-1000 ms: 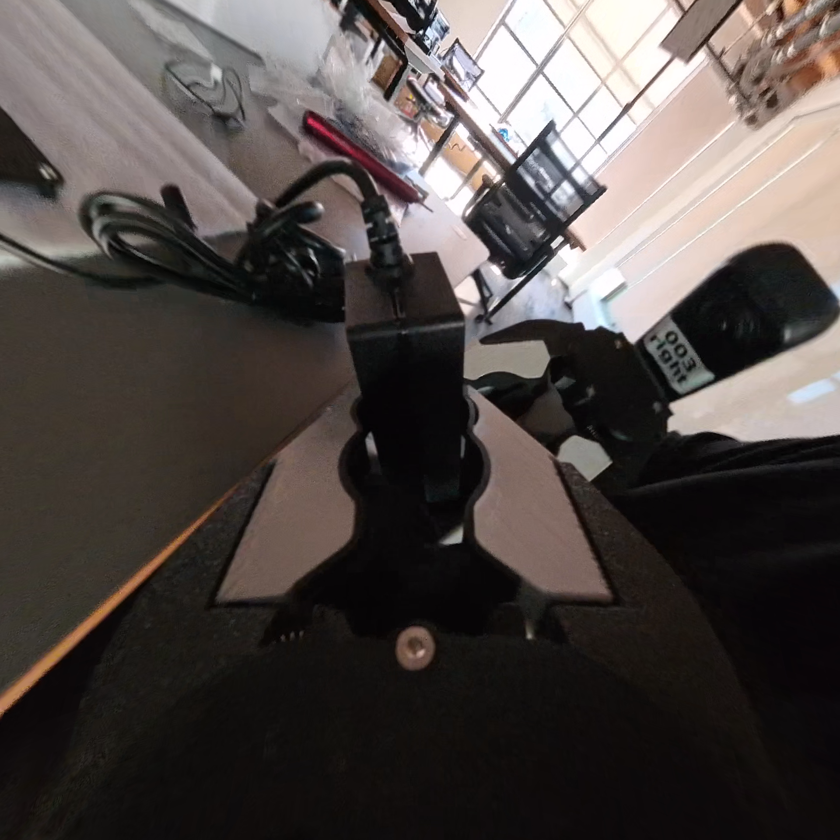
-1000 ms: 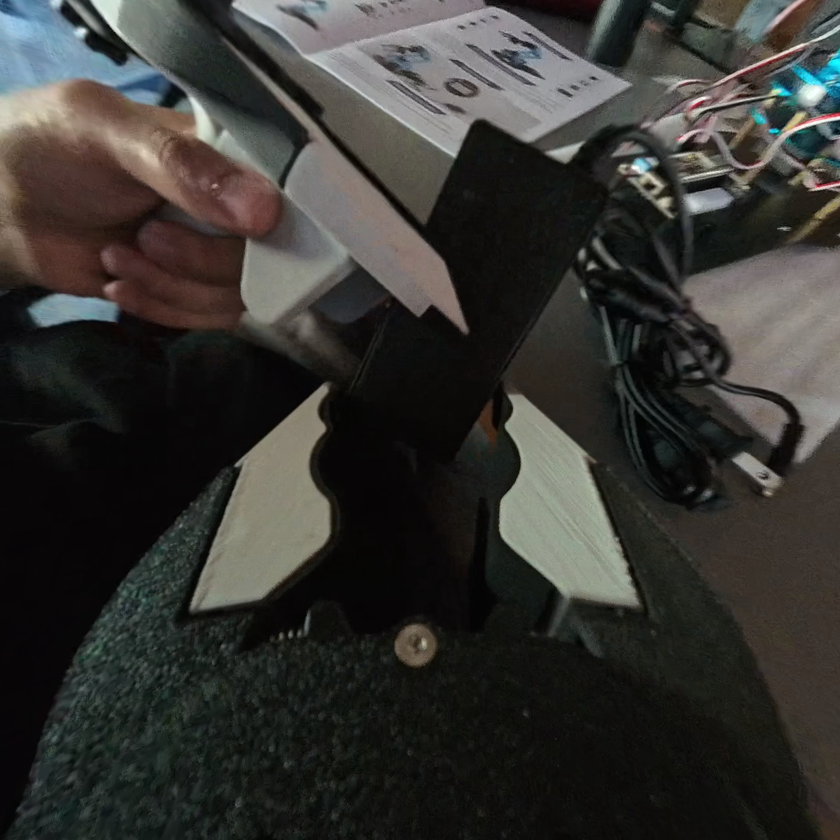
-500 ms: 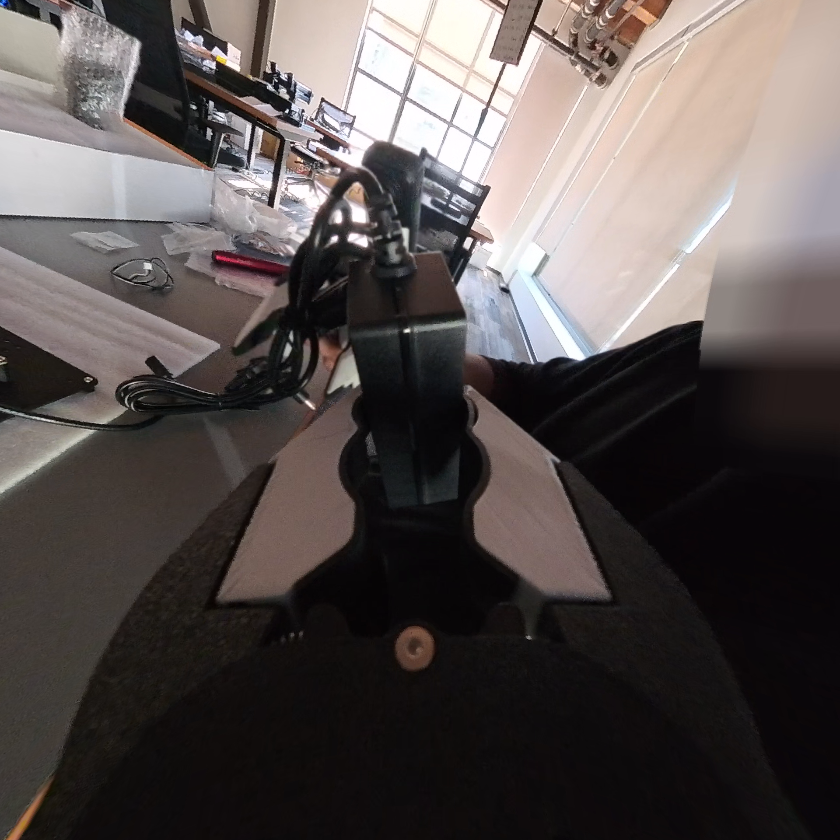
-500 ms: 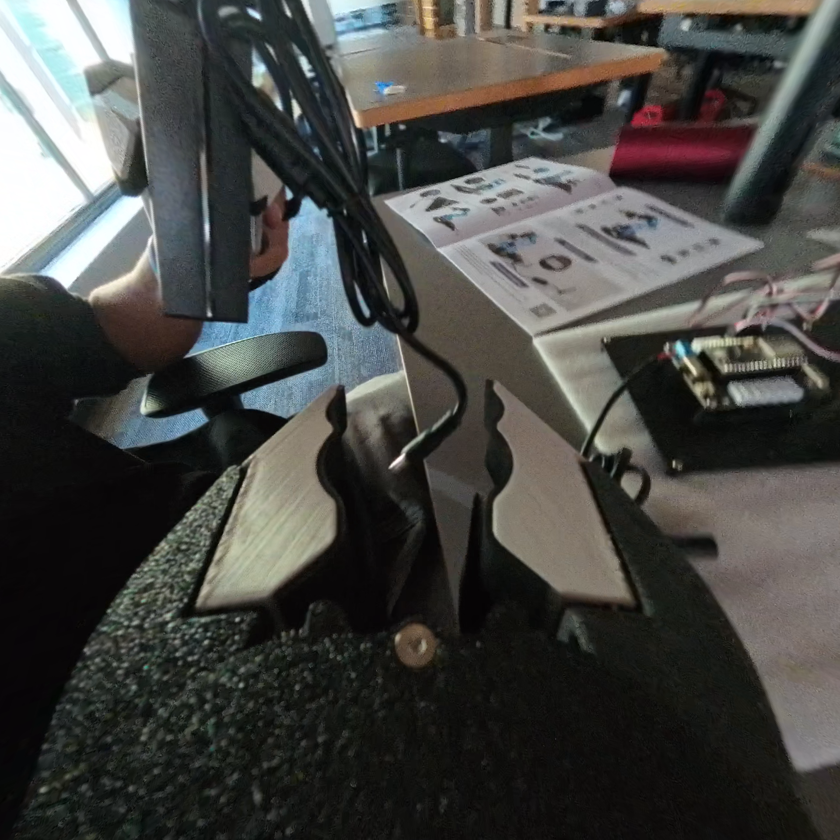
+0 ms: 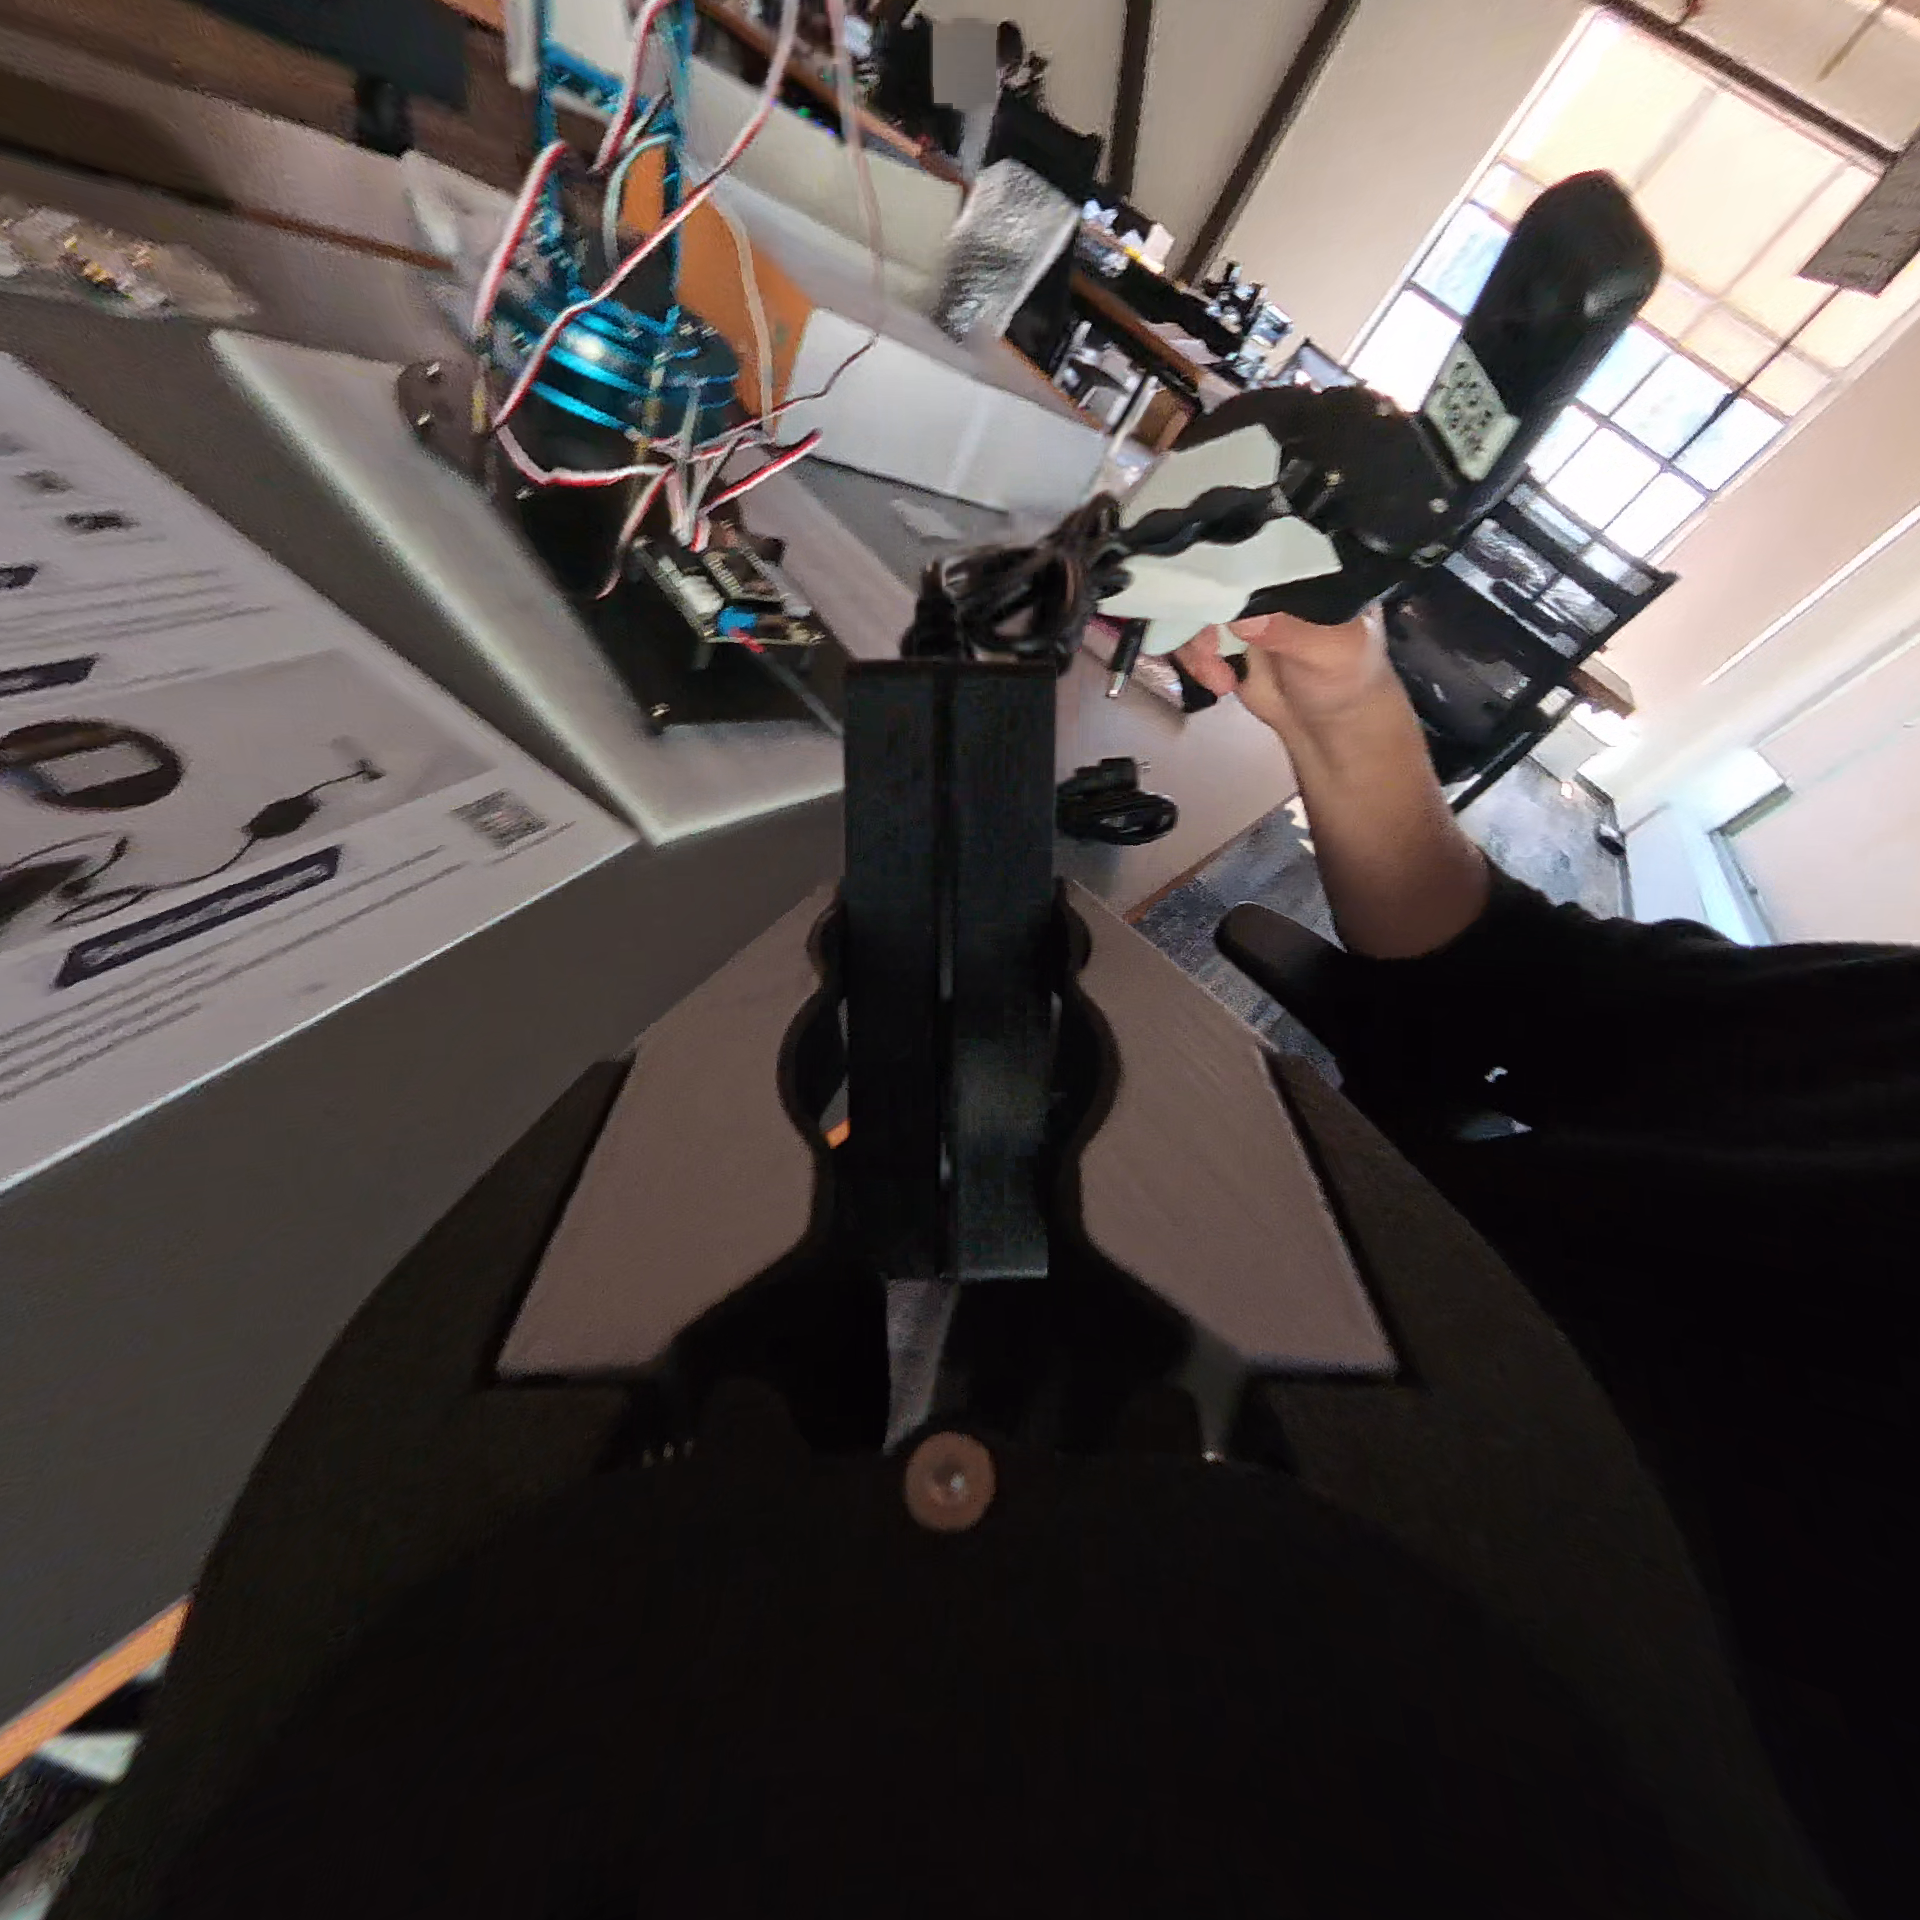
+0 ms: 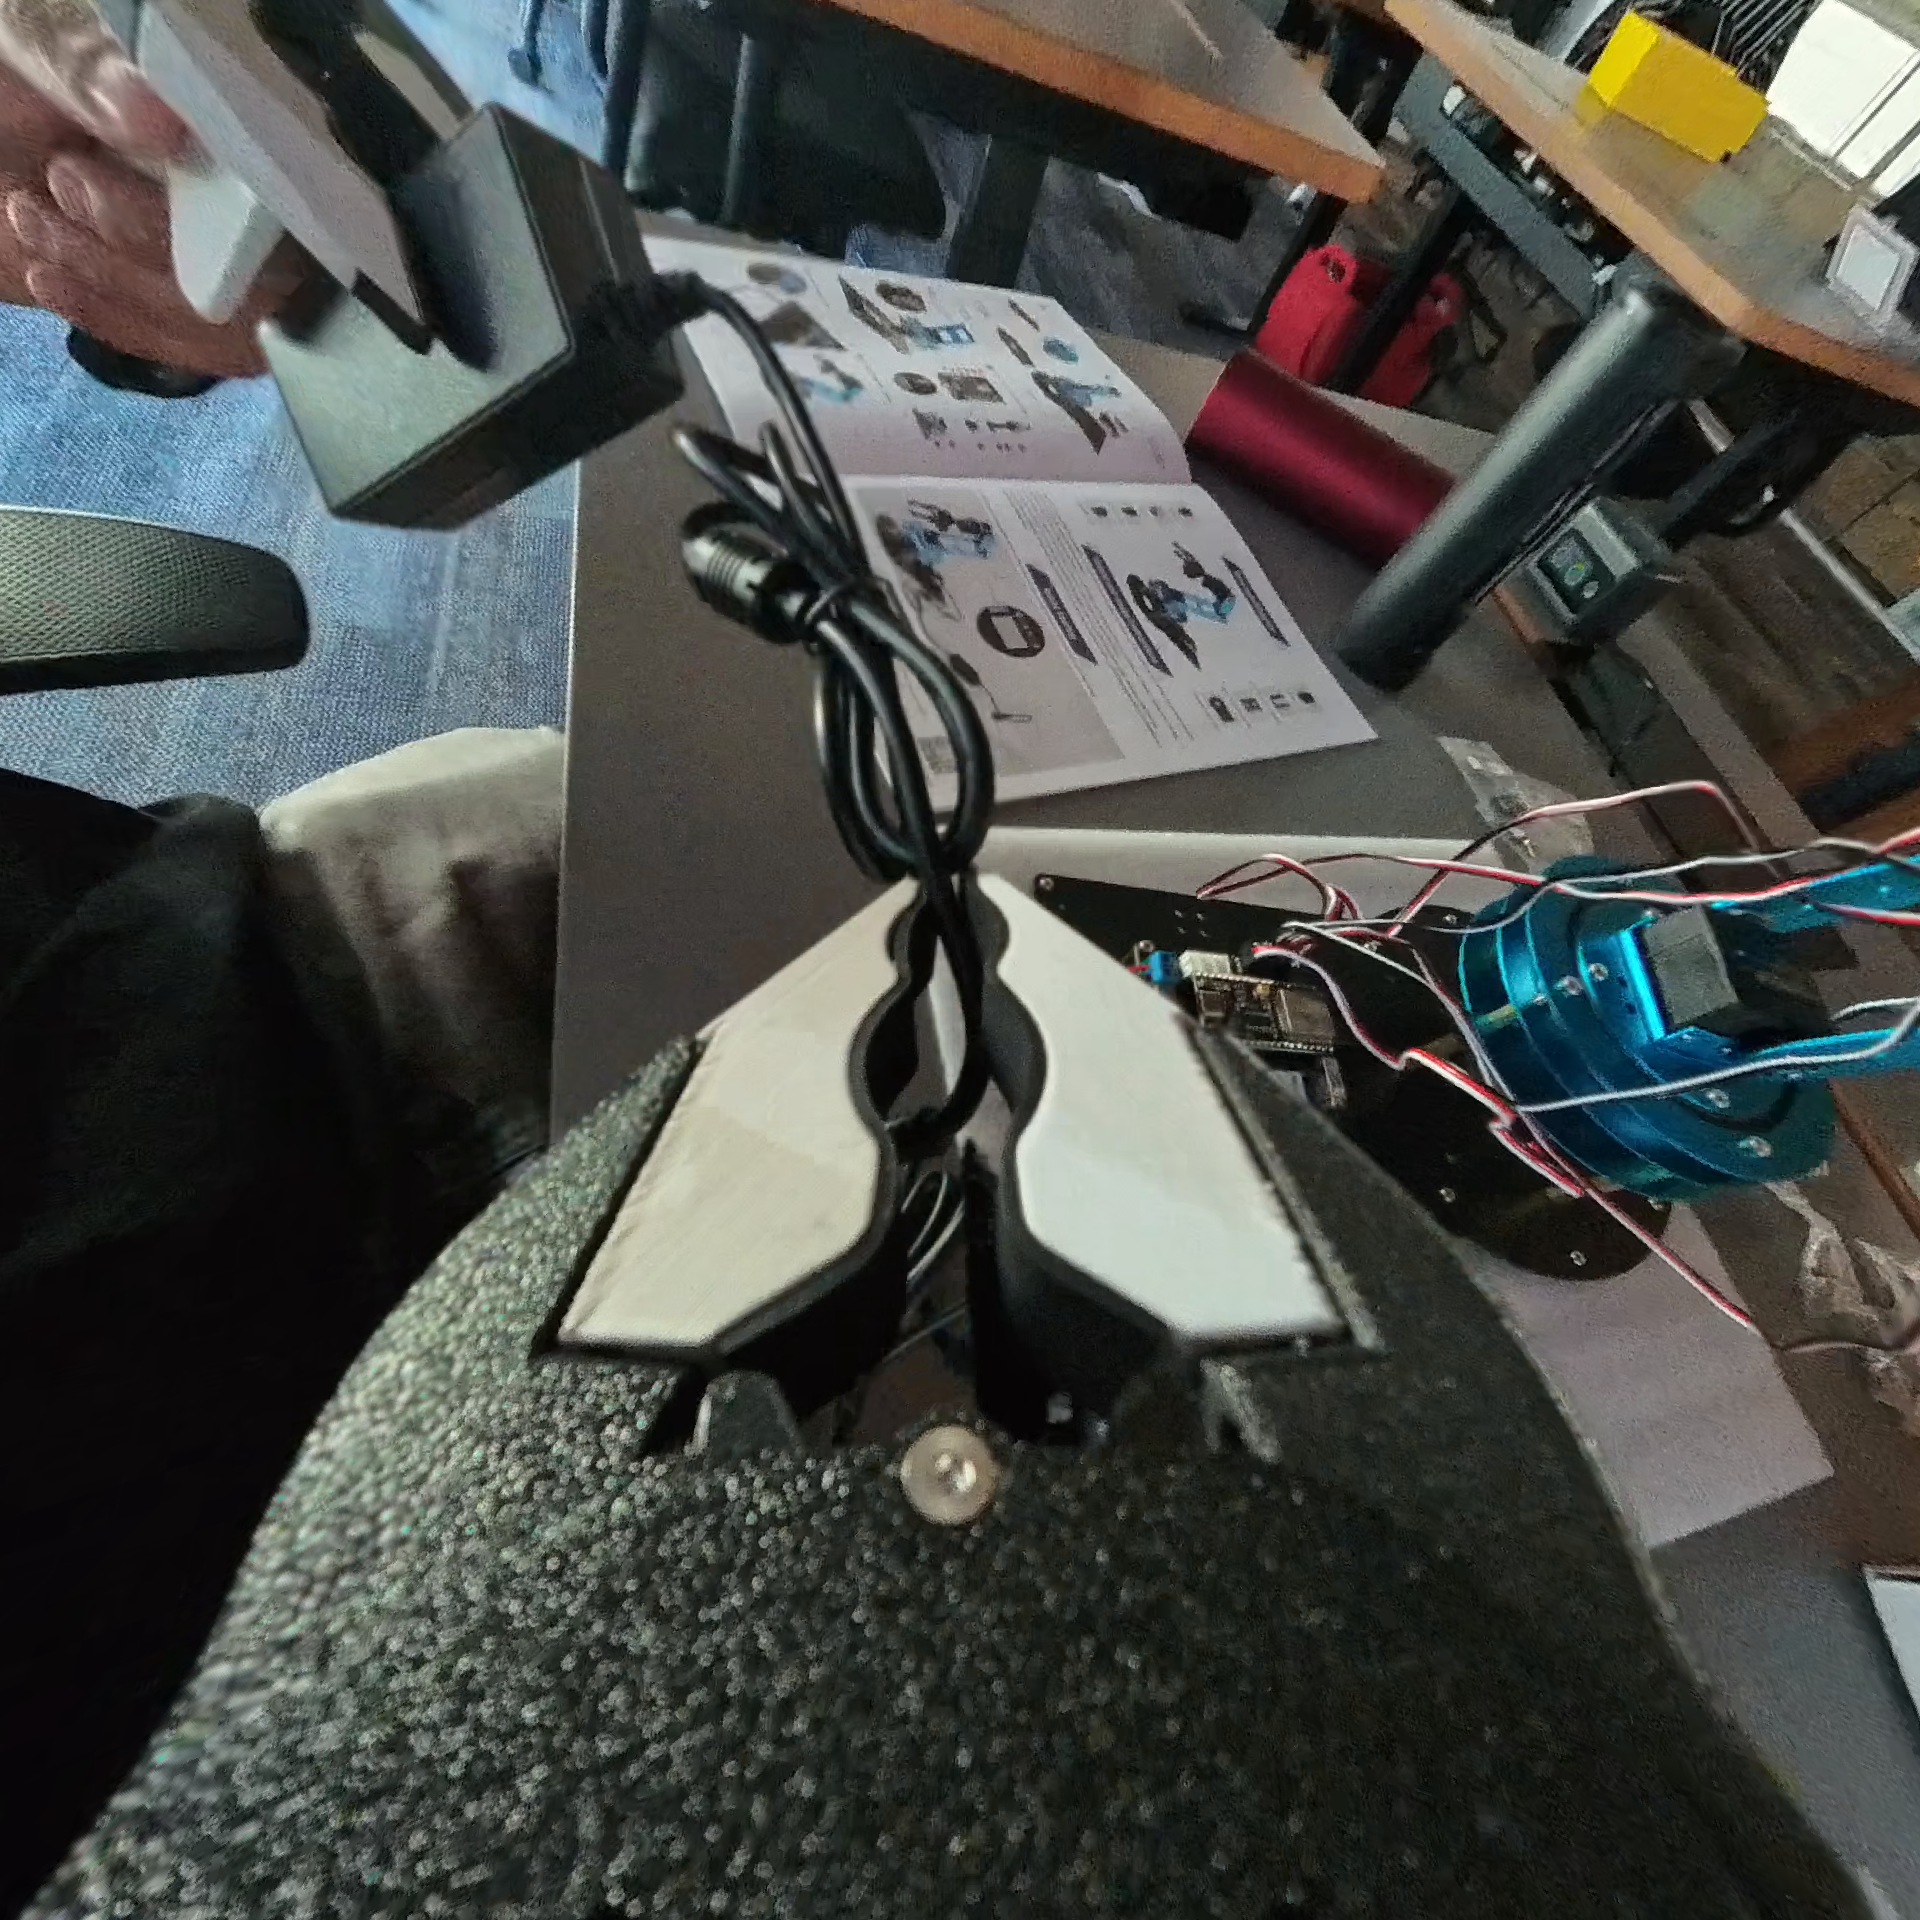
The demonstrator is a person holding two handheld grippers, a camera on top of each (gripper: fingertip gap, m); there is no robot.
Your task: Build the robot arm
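My left gripper (image 5: 945, 914) is shut on a black power adapter brick (image 5: 945, 935), held up above the desk's edge. Its black cable (image 5: 1013, 603) runs from the brick's top to my right gripper (image 5: 1117, 556), held by a hand at the upper right. In the right wrist view, my right gripper (image 6: 945, 894) is shut on the looped cable (image 6: 894, 727), which hangs from the adapter (image 6: 468, 343) at the upper left. The left gripper's pale fingers (image 6: 301, 197) clamp that brick. A cable end piece (image 6: 732, 561) dangles beside the loops.
An open instruction booklet (image 6: 1039, 540) lies on the dark desk (image 6: 686, 790). A blue robot base with red and white wires (image 6: 1621, 1039) and a circuit board (image 6: 1278, 1008) stand on a white sheet at right. A red cylinder (image 6: 1309, 457), a black post (image 6: 1507, 488) and a chair armrest (image 6: 135, 603) are nearby.
My right gripper, open around the cable end half a second ago, has shut on the cable. The left gripper has kept the adapter and swung round toward the desk.
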